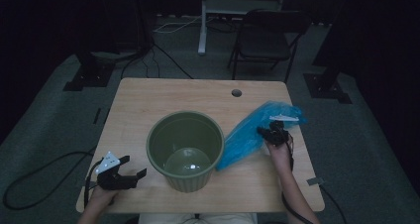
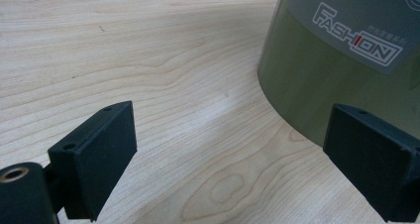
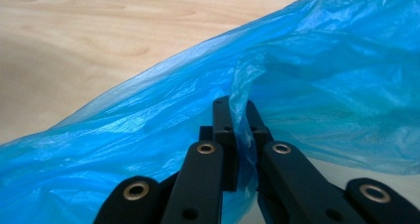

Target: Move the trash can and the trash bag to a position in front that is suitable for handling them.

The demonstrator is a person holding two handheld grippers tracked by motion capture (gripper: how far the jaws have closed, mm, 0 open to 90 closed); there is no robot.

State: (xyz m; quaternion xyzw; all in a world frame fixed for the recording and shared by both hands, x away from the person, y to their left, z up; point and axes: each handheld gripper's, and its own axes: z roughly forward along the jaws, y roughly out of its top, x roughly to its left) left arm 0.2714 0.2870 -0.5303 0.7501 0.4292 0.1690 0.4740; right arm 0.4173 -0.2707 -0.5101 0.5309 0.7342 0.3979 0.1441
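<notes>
An olive green bin (image 1: 185,149) stands upright near the table's front middle, its inside bare. Its side (image 2: 341,65) carries a grey label reading FASHION. A blue plastic bag (image 1: 255,130) lies to its right, one end touching the bin. My right gripper (image 1: 271,133) is shut on a fold of the blue bag (image 3: 277,80), the film pinched between the jaws (image 3: 237,130). My left gripper (image 1: 132,172) rests open at the table's front left, just left of the bin, nothing between its fingers (image 2: 99,149).
The wooden table (image 1: 148,100) has a cable hole (image 1: 236,92) near its far edge. A dark folding chair (image 1: 267,38) and a white stand (image 1: 203,21) sit behind it. Cables trail on the floor at left (image 1: 29,184).
</notes>
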